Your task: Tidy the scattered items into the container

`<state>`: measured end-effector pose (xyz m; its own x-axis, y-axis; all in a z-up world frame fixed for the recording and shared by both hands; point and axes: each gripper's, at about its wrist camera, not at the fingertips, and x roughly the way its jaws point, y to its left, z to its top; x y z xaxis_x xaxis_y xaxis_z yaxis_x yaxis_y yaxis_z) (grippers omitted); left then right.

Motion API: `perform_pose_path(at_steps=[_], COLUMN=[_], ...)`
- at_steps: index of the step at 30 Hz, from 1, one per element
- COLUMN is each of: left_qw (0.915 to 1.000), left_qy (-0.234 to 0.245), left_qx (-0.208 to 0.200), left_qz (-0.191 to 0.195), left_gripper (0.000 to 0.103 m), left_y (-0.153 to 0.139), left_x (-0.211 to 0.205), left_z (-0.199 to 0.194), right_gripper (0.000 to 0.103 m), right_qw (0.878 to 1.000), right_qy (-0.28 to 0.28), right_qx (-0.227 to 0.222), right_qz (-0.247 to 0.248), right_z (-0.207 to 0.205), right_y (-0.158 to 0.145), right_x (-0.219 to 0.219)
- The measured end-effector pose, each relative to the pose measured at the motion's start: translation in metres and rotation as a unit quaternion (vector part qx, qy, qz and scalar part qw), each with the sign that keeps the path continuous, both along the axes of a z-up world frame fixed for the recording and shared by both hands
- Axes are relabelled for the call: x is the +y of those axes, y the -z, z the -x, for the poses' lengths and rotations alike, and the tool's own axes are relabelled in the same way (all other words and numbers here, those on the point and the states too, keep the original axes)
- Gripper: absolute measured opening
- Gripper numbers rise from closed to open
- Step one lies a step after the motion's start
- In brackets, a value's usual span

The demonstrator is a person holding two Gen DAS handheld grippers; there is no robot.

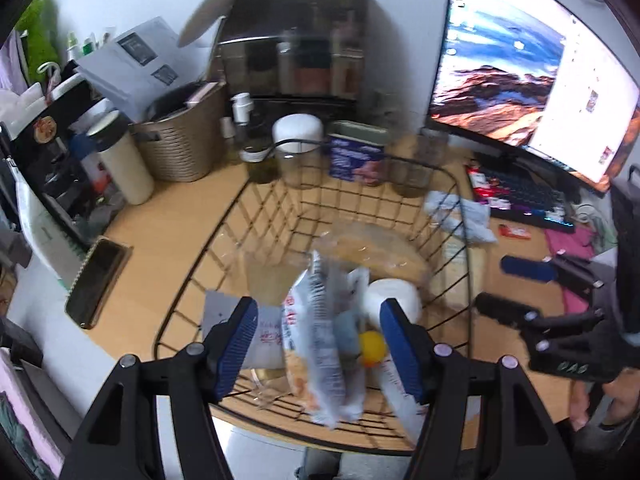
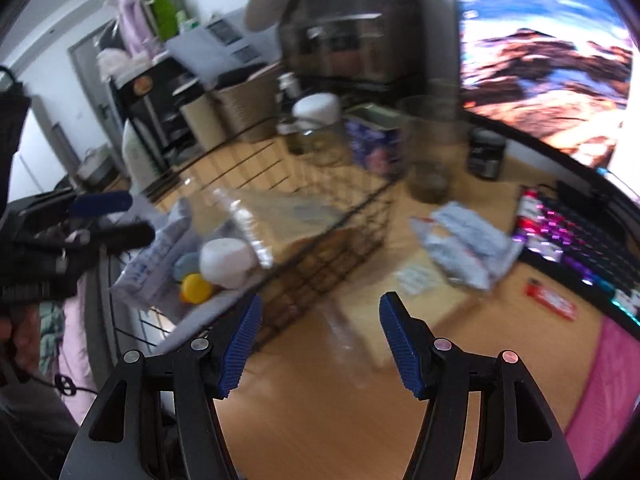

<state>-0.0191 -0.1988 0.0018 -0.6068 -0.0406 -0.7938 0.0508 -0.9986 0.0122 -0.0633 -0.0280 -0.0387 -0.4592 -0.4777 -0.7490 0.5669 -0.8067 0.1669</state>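
Wire basket (image 1: 460,208): black, standing near the front edge of the desk (image 1: 168,216), left of the keyboard (image 1: 524,196). Contents: a white-and-orange snack packet (image 1: 320,344), a white roll (image 1: 394,294), a yellow ball (image 1: 372,346), a clear bag of something tan.

Left gripper (image 1: 318,346): held over the basket's front rim, angled steeply down into it. Jaws spread; the snack packet shows between the blue pads, but neither pad visibly presses it, and blur prevents saying more.

Right gripper (image 2: 320,344): over bare desk just right of the basket, tilted down and forward. Jaws spread, nothing gripped; only a blurred clear wrapper (image 2: 344,332) lies on the wood ahead of them.

Items still outside, right of the basket: a crumpled pale-blue packet (image 2: 468,240), long axis running from the basket's far right corner toward the keyboard; a small white sachet (image 2: 416,278) just in front of it; a red lighter (image 2: 554,300) further right, by the keyboard's front edge.

Judgement: the right hand is nearer all three. The pale-blue packet lies ahead and slightly right of its jaws, so a forward reach suits.
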Motion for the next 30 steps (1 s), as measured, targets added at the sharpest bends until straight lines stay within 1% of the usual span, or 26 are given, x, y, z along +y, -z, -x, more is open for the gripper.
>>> perform_pose_path(at_steps=[4,7,12,14,20,25,30], left_qw=[0.9996,0.9993,0.9995,0.9995,0.9994,0.9995,0.9995], left_qy=[0.027,0.034,0.023,0.019,0.014,0.008,-0.009], left_qx=[-0.002,-0.002,-0.001,0.0,0.002,0.002,0.008], left_qz=[-0.008,-0.013,-0.022,-0.026,-0.031,-0.032,-0.03], left_gripper=[0.07,0.07,0.07,0.07,0.07,0.07,0.07], left_y=[0.005,0.007,0.007,0.007,0.008,0.009,0.003], left_x=[-0.001,-0.004,-0.022,-0.03,-0.041,-0.049,-0.062], left_z=[0.0,0.0,0.0,-0.001,-0.002,-0.003,-0.008], right_gripper=[0.062,0.062,0.062,0.062,0.062,0.062,0.062], right_qw=[1.0,1.0,0.999,0.999,0.999,0.999,0.998], right_qy=[-0.005,-0.021,-0.039,-0.039,-0.033,-0.042,-0.056], right_qx=[-0.001,-0.009,-0.031,-0.02,-0.013,-0.012,-0.016], right_qz=[0.004,-0.013,-0.016,-0.024,-0.034,-0.031,-0.015], right_z=[0.002,0.003,0.007,0.005,0.014,0.02,0.02], right_y=[-0.005,0.0,0.015,0.013,0.016,0.017,0.017], right_x=[-0.015,-0.036,-0.064,-0.073,-0.086,-0.106,-0.134])
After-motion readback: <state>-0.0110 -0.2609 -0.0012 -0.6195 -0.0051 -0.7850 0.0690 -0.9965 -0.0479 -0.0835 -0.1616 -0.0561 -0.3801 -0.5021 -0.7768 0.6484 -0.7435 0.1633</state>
